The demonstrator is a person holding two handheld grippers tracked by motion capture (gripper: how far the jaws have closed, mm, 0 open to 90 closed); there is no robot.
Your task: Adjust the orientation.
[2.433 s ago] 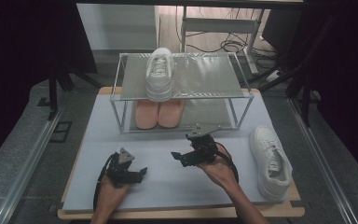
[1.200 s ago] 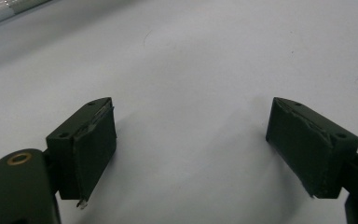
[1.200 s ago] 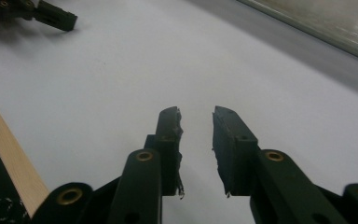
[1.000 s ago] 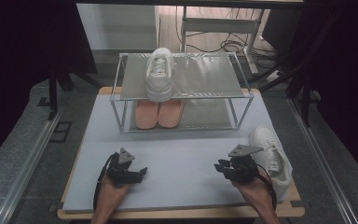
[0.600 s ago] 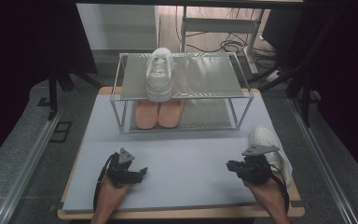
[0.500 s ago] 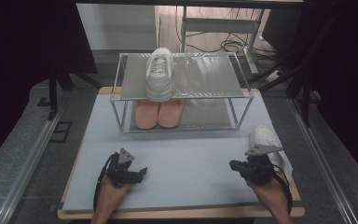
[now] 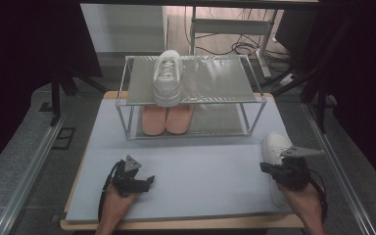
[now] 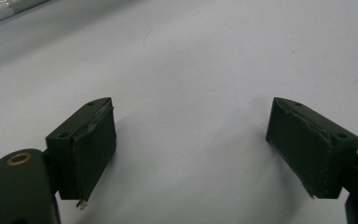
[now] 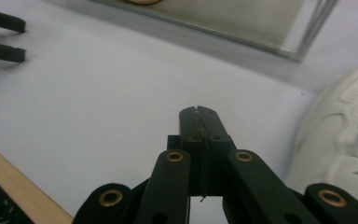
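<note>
white shoe (image 7: 275,147) beside closed, empty right gripper (image 7: 264,168)

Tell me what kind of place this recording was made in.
Probably a lab or workshop bench set up for recording, not a home. A small shoe rack with shoes stands on a plain grey mat, dark curtains enclose the table, and loose cables lie on the floor behind.

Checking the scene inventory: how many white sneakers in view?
2. One white sneaker sits on the top shelf of the rack, toward its left. The other white sneaker lies on the table mat at the right, beside the right gripper. None seems hidden.
</note>
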